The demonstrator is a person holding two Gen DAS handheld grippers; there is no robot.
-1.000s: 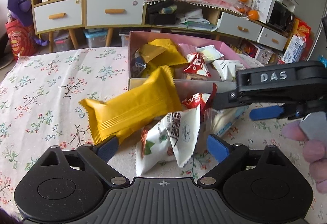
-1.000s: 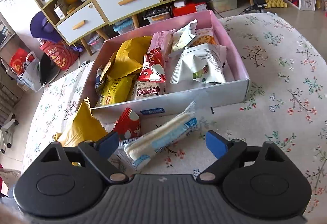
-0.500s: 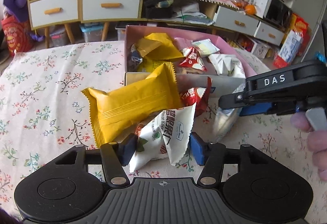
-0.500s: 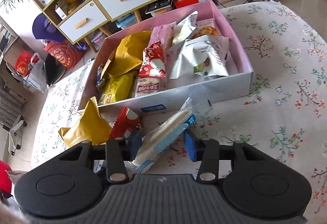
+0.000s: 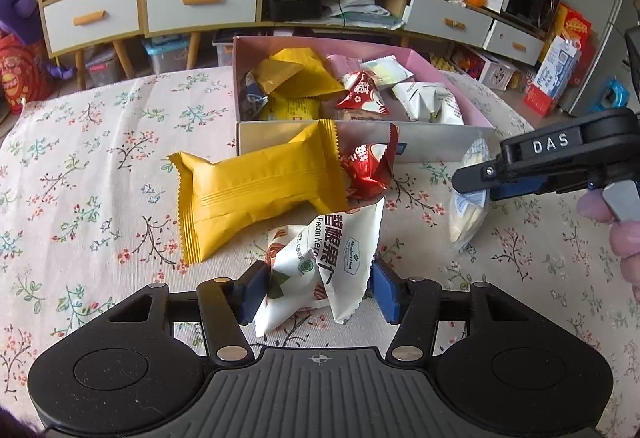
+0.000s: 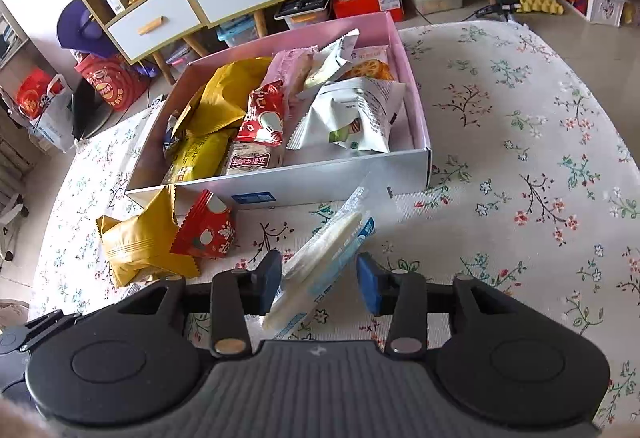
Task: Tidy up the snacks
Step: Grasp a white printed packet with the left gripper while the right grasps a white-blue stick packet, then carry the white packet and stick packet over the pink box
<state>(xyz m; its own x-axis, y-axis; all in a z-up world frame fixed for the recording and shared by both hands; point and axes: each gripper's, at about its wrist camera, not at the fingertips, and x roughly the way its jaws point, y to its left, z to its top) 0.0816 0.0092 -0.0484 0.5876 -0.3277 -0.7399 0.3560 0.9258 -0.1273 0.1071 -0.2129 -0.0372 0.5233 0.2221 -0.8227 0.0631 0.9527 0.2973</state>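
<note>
Left tool (image 5: 316,278) clenches one pecan packet (image 5: 338,250); right tool (image 6: 318,272) (jaws opening) straddles one wafer packet (image 6: 332,242), contact unclear.

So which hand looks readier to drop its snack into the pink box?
Probably the right: its gripper has the clear-wrapped white wafer pack between jaws now opening slightly, just before the pink cardboard box. The left sits farther back.

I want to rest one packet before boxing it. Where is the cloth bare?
Bare: the flowered cloth right of the pink box, and the cloth left of the yellow packet. Crowded: the strip before the box, where the yellow packet, red packet and both claws sit.
</note>
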